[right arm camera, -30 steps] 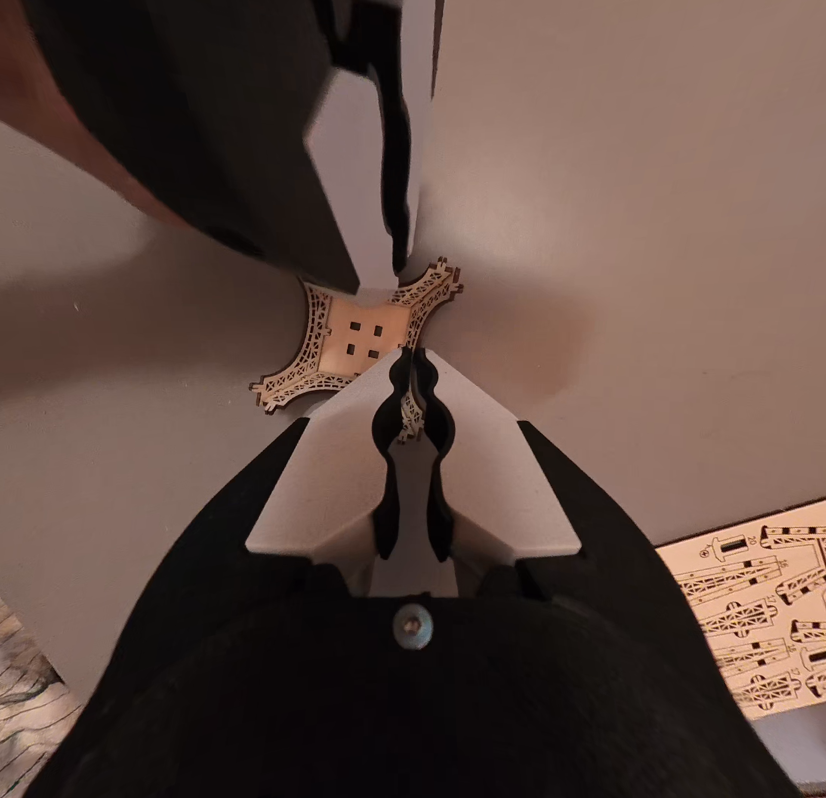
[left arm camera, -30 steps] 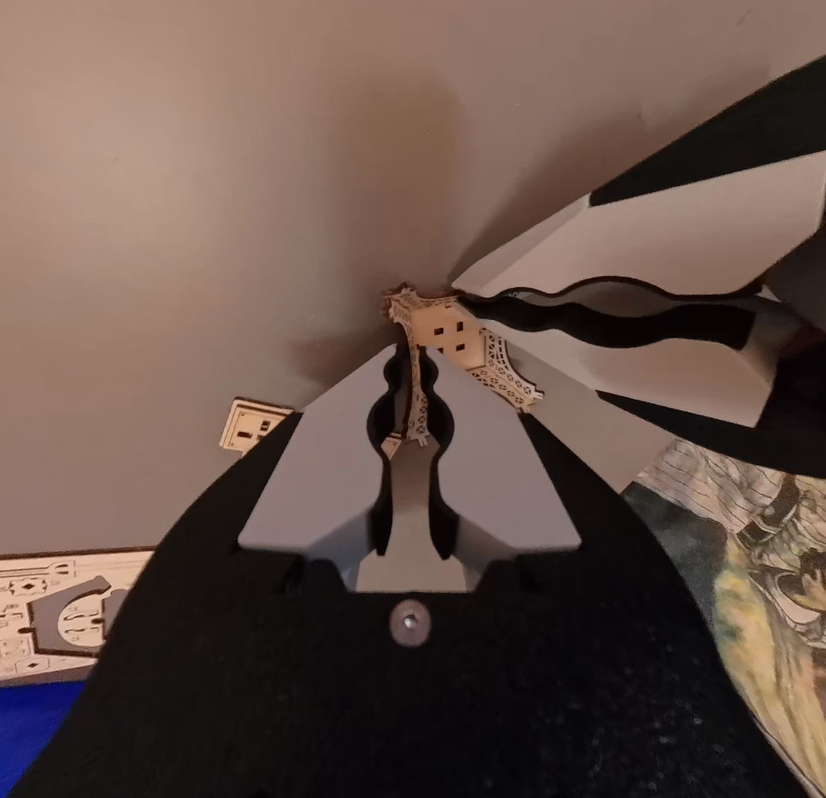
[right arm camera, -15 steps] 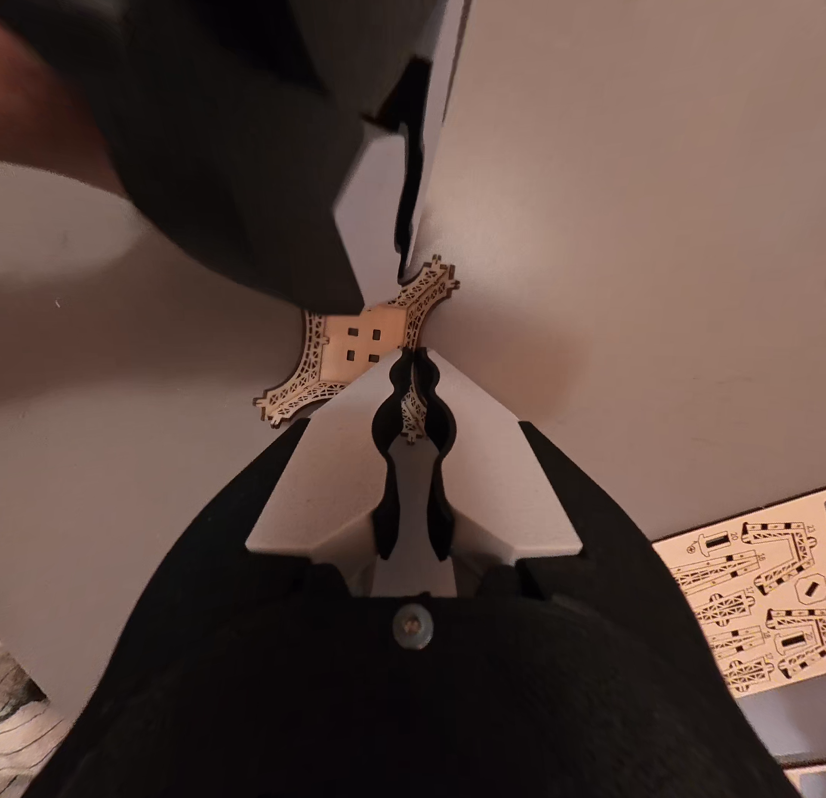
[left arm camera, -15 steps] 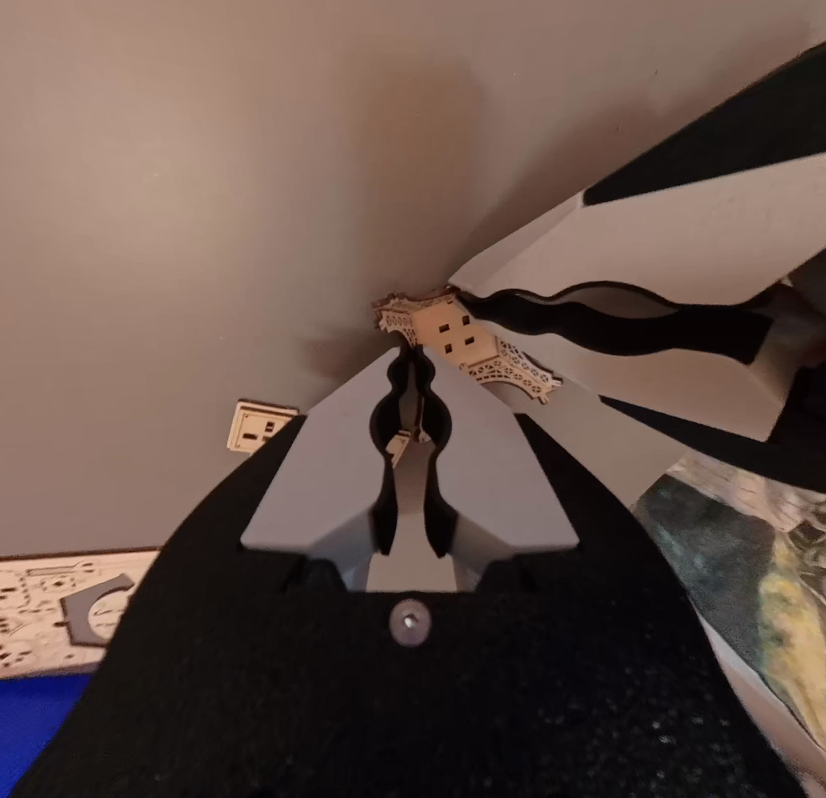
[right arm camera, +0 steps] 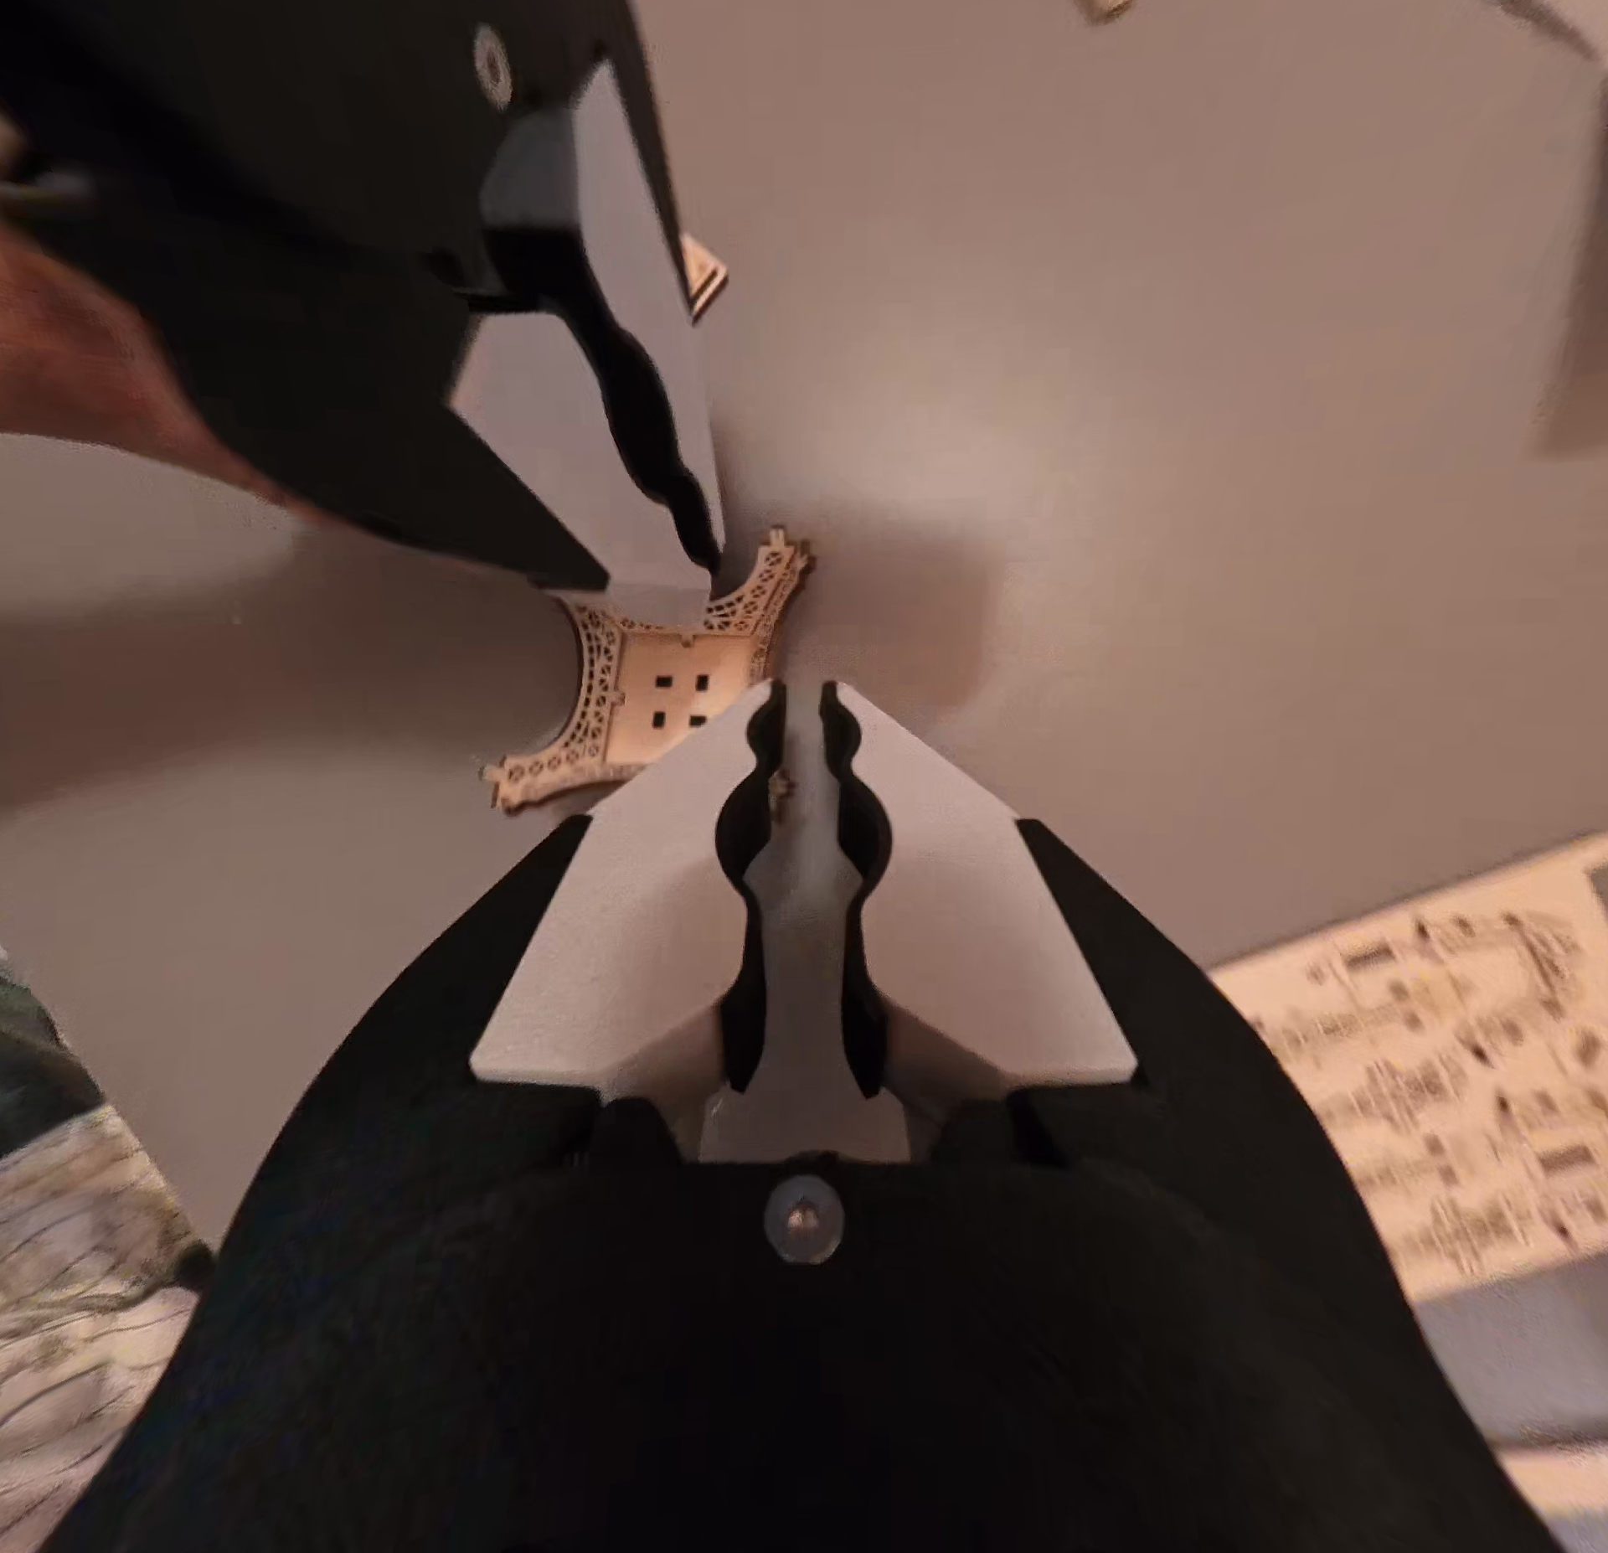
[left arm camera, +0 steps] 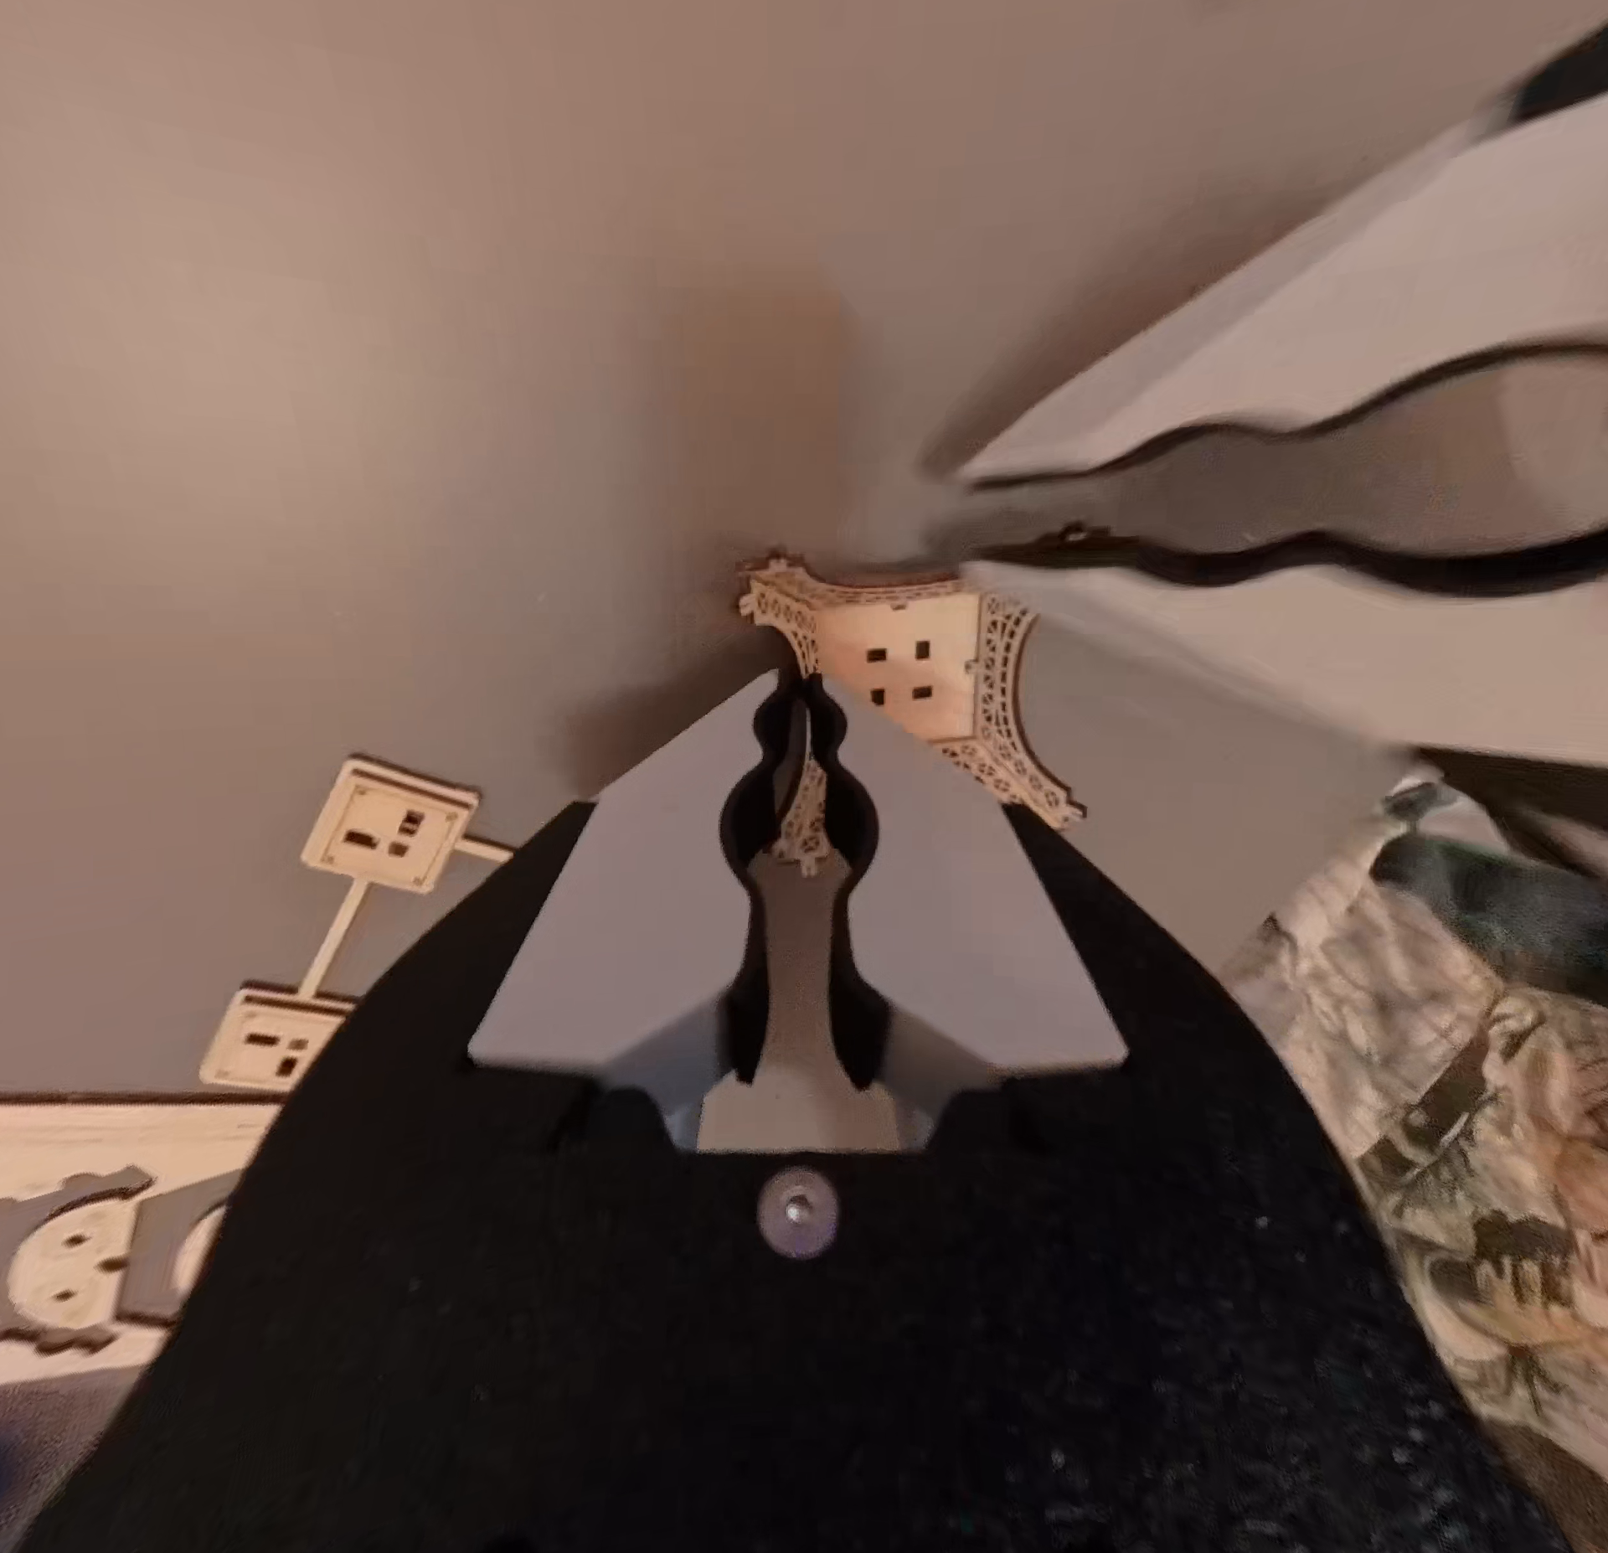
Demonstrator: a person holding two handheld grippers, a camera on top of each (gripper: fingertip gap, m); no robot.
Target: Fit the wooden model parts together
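Observation:
A flat wooden tower-base part (left arm camera: pixel 905 667) has a square middle with small slots and lattice legs at its corners. It is held just above the grey table (left arm camera: pixel 435 380). My left gripper (left arm camera: pixel 805 684) is shut on one lattice leg. My right gripper (right arm camera: pixel 800 693) has its jaws slightly apart, with the tip of another leg (right arm camera: pixel 783 784) lying loose against its left pad. The part also shows in the right wrist view (right arm camera: pixel 670 684), where the left gripper (right arm camera: pixel 709 567) comes in from the upper left. The right gripper (left arm camera: pixel 957 528) comes in blurred from the right in the left wrist view.
Two small square wooden parts (left arm camera: pixel 387 824) (left arm camera: pixel 270 1037) lie on the table at the left. A laser-cut parts sheet (left arm camera: pixel 61 1233) is at the lower left, and another sheet (right arm camera: pixel 1436 1059) is at the right. A patterned cloth (left arm camera: pixel 1436 1163) lies near the right edge.
My right gripper's jaws have come apart and let go of the leg they held. My left gripper keeps its hold and the part has turned a little.

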